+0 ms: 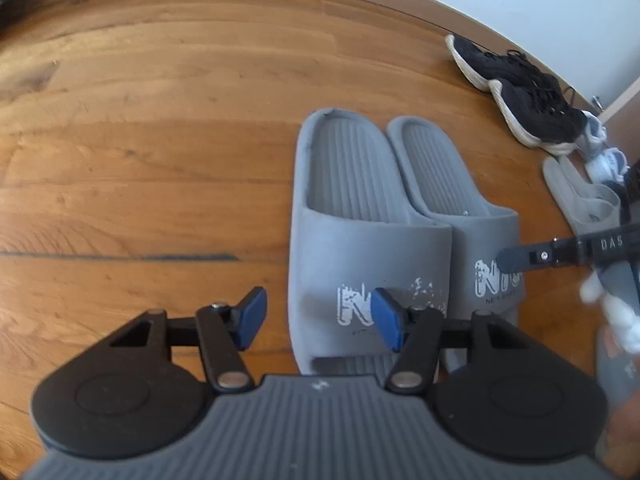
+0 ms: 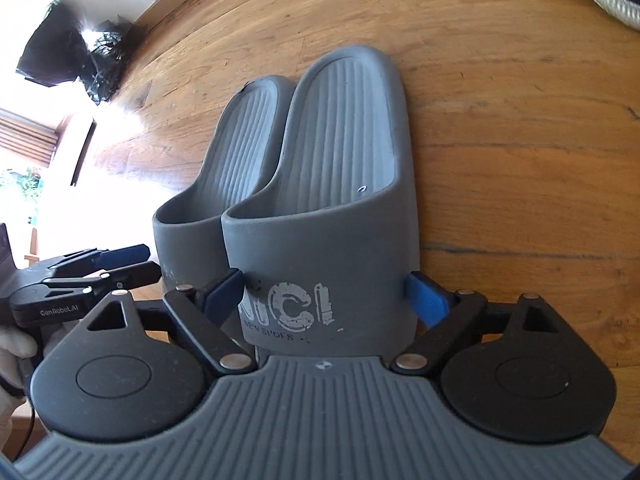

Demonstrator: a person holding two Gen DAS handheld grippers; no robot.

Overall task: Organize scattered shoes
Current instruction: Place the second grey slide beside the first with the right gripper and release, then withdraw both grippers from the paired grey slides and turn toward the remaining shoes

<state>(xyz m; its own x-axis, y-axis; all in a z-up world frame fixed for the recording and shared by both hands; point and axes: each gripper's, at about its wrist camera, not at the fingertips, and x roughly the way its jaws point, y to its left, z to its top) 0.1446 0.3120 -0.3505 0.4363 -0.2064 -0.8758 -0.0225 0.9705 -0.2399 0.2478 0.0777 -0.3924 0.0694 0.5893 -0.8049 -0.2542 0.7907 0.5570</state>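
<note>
Grey foam slides look light and squashy. My right claw straddles one strap, jaws apart. My left claw is empty.

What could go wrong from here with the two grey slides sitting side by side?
The right tool straddles the strap of the right slide with its fingers wide. One finger sits in the narrow gap against the left slide, so closing may nudge that slide out of line. The left tool hangs half beside the left slide; closing there could catch only the strap's edge and slip.
</note>
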